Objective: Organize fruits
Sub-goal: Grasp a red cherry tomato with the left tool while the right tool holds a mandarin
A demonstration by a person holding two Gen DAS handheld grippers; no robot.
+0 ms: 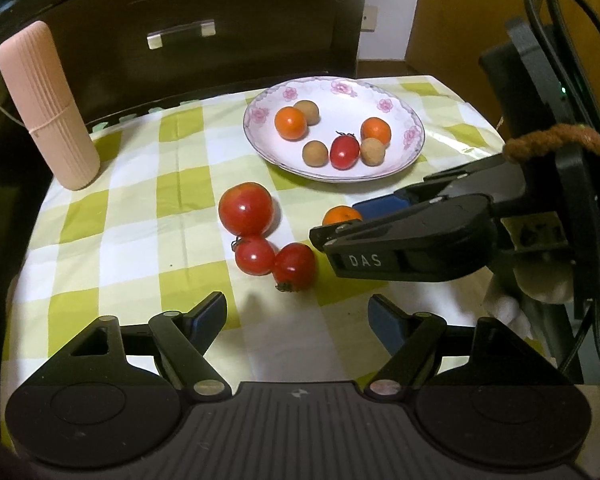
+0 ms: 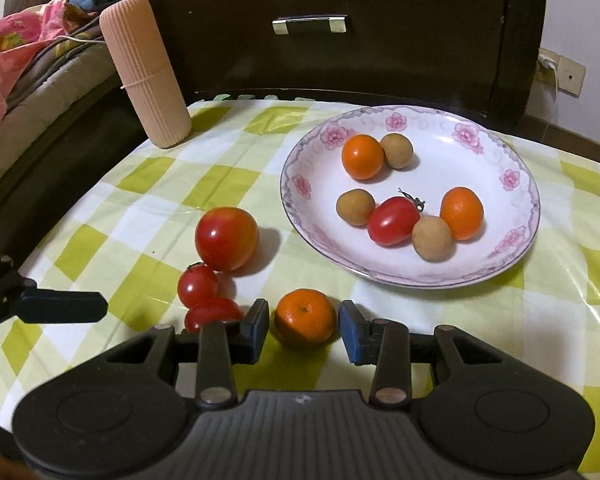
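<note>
The right gripper (image 2: 304, 330) straddles the small orange (image 2: 305, 316) on the checked cloth (image 2: 160, 216), its pads just clear of the peel on each side; it should settle lower and squeeze at the fruit's widest part. The left gripper (image 1: 298, 316) hangs with jaws wide apart and empty before the two small tomatoes (image 1: 276, 260). Beyond waits the plate (image 2: 518, 240), the likely destination.

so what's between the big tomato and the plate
Only bare checked cloth lies between the big tomato and the plate; the right wrist view shows the gap clearly.
</note>
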